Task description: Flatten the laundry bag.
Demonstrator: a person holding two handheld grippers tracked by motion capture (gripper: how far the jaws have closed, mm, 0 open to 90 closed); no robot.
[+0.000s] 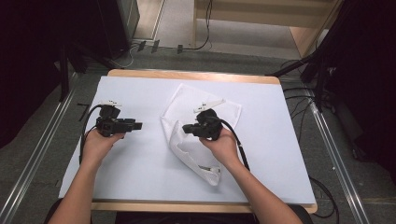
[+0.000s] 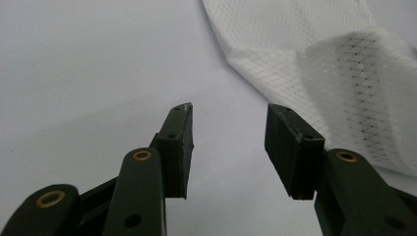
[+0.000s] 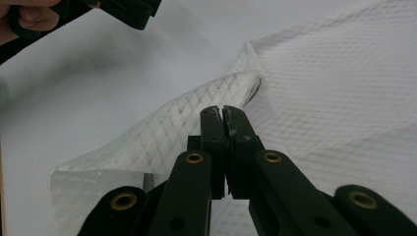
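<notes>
A white mesh cloth (image 1: pixel 223 108) lies on the white table cover, its left side doubled into a thick fold (image 1: pixel 180 147) that runs toward me. My right gripper (image 1: pixel 185 129) points left over that fold. Its jaws are pressed together at the fold's raised edge (image 3: pixel 223 110), with the cloth (image 3: pixel 344 98) spread out beyond. My left gripper (image 1: pixel 139 126) hovers left of the cloth and points right, open with nothing between its pads (image 2: pixel 228 128). In the left gripper view the cloth (image 2: pixel 305 49) rises ahead on the right. In the right gripper view the left gripper (image 3: pixel 133 10) appears at the top left.
The white cover (image 1: pixel 140 172) lies on a wooden table (image 1: pixel 196 74). Cables (image 1: pixel 243 149) trail from both grippers. Dark stands (image 1: pixel 322 70) and metal floor rails (image 1: pixel 42 149) flank the table. Bare cover lies left of and in front of the cloth.
</notes>
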